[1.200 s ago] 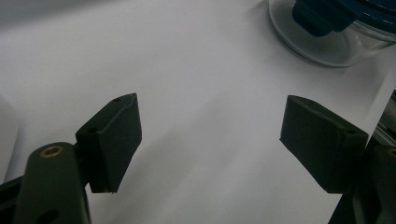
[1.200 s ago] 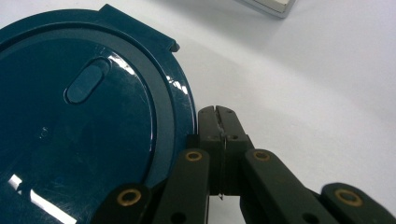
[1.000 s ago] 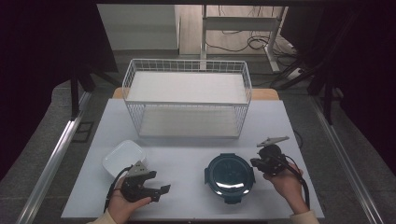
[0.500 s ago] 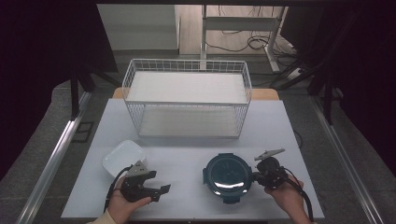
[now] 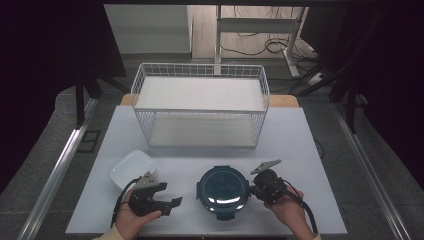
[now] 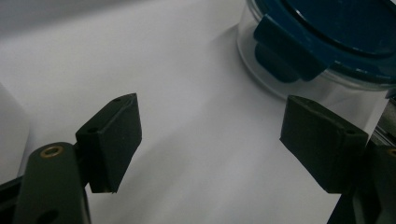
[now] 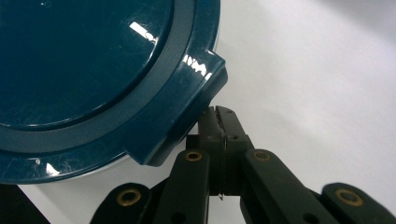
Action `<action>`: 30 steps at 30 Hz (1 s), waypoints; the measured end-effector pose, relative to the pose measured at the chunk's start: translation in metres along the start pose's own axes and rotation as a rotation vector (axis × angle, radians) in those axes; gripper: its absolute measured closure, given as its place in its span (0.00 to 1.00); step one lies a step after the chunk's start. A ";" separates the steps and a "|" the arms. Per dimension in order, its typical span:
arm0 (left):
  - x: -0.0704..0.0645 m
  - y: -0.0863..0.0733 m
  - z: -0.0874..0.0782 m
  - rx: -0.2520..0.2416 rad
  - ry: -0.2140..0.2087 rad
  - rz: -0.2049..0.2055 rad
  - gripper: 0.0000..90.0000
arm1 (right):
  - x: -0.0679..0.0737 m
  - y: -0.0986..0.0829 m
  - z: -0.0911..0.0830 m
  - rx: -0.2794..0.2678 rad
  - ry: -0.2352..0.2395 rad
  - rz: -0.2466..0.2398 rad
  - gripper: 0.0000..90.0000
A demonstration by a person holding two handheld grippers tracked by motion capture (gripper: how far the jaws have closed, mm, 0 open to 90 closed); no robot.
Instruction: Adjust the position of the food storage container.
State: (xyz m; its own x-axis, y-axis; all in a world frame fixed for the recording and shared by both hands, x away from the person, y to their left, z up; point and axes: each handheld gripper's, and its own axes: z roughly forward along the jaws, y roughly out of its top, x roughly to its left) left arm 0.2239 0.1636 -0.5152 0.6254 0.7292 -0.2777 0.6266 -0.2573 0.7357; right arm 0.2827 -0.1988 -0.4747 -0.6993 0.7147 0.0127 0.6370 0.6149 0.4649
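1. Round container (image 5: 222, 189) with a dark teal clip lid rests on the white surface (image 5: 300, 145), between the two grippers.
2. Right gripper (image 5: 253, 189): fingers (image 7: 219, 122) clenched together, tips tucked just under a lid clip (image 7: 196, 93) at the container's right rim.
3. Left gripper (image 5: 170, 199): fingers (image 6: 114, 137) released and spread wide, grasping nothing; the container sits just beyond the far fingertip.
4. A white tub (image 5: 132, 168) lies behind the left gripper; a wire basket (image 5: 200, 106) stands well beyond both.

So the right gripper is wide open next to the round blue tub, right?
Not quite. The right gripper is next to the round blue tub, at a lid clip, but its jaws are pressed shut, not wide open. The right gripper view shows that.
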 end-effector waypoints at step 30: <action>-0.003 0.001 0.000 -0.029 -0.017 -0.025 0.23 | -0.014 -0.048 -0.037 -0.435 0.072 0.178 0.24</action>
State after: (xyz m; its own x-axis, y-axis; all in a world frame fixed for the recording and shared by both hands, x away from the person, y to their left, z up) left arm 0.2224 0.1609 -0.5131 0.6180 0.7242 -0.3061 0.6280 -0.2205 0.7463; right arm 0.2497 -0.2507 -0.4641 -0.6226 0.7615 0.1801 0.5642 0.2774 0.7776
